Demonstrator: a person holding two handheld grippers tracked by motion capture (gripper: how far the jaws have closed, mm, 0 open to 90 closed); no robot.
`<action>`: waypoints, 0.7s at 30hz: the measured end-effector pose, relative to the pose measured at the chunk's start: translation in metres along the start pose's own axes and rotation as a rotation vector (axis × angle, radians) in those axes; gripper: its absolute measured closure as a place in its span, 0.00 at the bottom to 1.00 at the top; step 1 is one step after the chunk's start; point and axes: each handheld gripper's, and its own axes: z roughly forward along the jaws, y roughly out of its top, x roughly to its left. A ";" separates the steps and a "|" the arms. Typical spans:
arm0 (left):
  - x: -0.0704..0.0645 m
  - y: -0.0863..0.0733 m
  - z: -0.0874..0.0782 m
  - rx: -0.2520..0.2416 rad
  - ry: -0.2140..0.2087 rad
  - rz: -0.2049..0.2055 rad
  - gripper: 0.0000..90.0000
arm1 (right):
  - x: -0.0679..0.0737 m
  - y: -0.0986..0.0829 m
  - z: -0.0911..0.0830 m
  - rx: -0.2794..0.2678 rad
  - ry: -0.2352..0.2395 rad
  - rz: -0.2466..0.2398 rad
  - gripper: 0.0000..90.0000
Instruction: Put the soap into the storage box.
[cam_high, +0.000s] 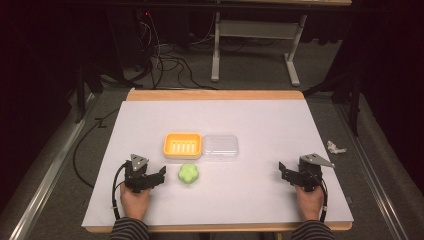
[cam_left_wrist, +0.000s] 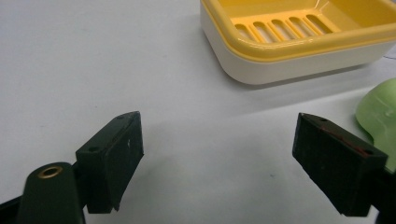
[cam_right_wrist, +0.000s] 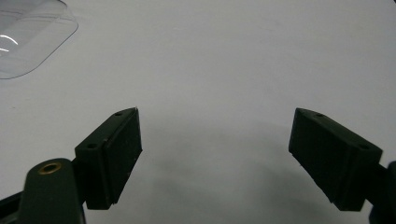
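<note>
**A:** Where does the green soap sit?

**B:** The green soap (cam_high: 188, 173), flower-shaped, lies flat on the white sheet (cam_high: 260, 120) that covers the counter (cam_high: 215, 95), toward the near edge and left of the middle. It is just in front of the yellow soap dish (cam_high: 183, 145), apart from it.

**A:** And the dish?

**B:** It stands upright near the middle of the counter, with a slotted yellow insert in a white base. A clear plastic lid (cam_high: 220, 146) lies right beside it on the side toward the right edge; whether the two touch I cannot tell.

**A:** What about the left gripper?

**B:** The left gripper (cam_high: 159, 175) rests low by the near-left part of the counter, held in the left hand (cam_high: 135, 199), just beside the soap on its left and not touching it. In the left gripper view its fingers (cam_left_wrist: 112, 158) are spread wide with nothing between them; the soap's edge shows at the right, next to the far finger, and the dish ahead.

**A:** The right gripper?

**B:** The right gripper (cam_high: 283, 170) is near the near-right corner in the right hand (cam_high: 310, 200), well apart from the soap. Its fingers (cam_right_wrist: 112, 156) are also released and wide, over bare sheet, with a corner of the clear lid at the upper left of the right gripper view.
</note>
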 end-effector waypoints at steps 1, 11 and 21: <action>0.000 0.000 0.000 0.005 -0.001 -0.002 0.19 | 0.000 0.000 0.000 0.000 0.000 0.000 0.19; 0.001 0.001 0.000 0.000 0.001 -0.022 0.19 | -0.002 0.000 0.000 -0.004 0.012 0.008 0.20; 0.002 0.002 -0.003 -0.023 0.000 -0.023 0.20 | -0.001 0.000 0.000 -0.001 -0.002 0.013 0.19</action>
